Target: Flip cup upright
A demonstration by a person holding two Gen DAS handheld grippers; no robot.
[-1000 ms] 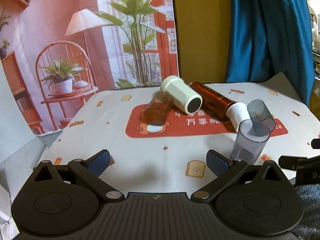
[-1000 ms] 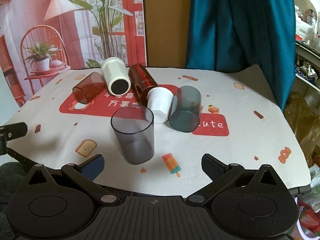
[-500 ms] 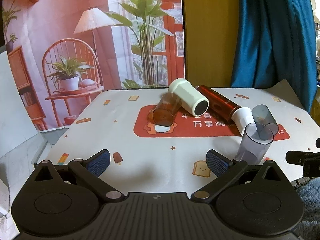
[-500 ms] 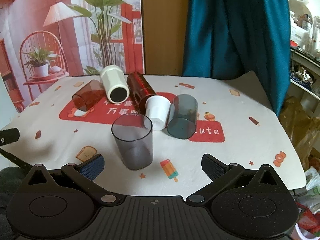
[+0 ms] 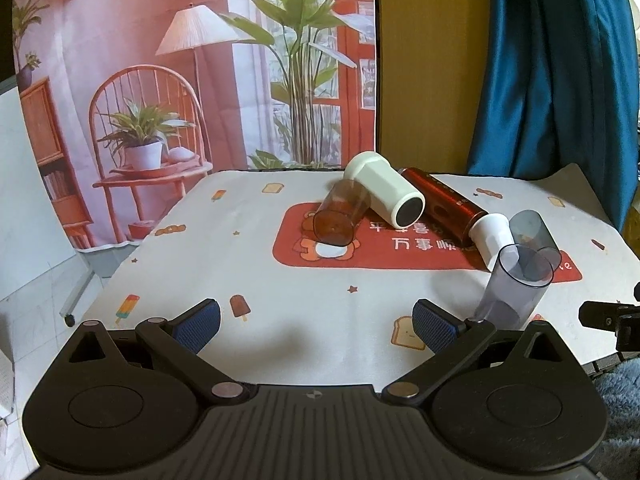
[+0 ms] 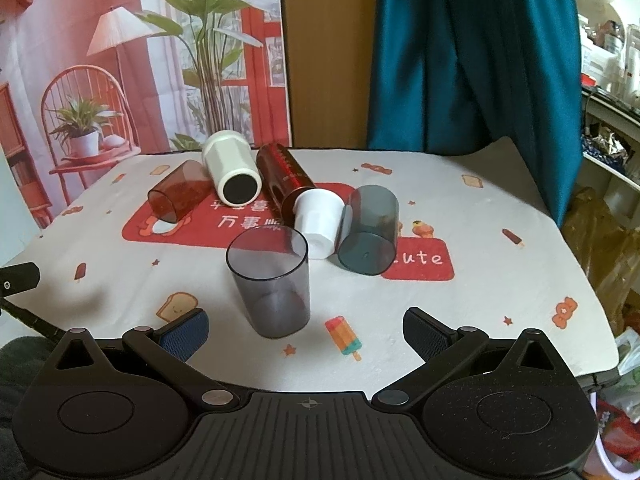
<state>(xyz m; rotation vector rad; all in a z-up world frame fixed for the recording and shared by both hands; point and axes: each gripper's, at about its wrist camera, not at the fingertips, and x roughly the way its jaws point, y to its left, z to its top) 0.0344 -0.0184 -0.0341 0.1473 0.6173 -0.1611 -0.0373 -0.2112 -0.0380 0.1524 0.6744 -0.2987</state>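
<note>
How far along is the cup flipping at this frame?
Done: one grey cup stands upright, mouth up, near the front edge. In hand: nothing; the left gripper and right gripper are both open and empty. Left: the brown cup, white cup, small white cup and dark grey cup lie on their sides.

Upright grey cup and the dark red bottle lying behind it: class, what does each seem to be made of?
Upright grey cup: likely smooth tinted clear plastic, since the cloth shows through its wall. Dark red bottle: opaque and glossy, perhaps coated metal, judging by its sharp highlights; white cap looks matte plastic.
</note>
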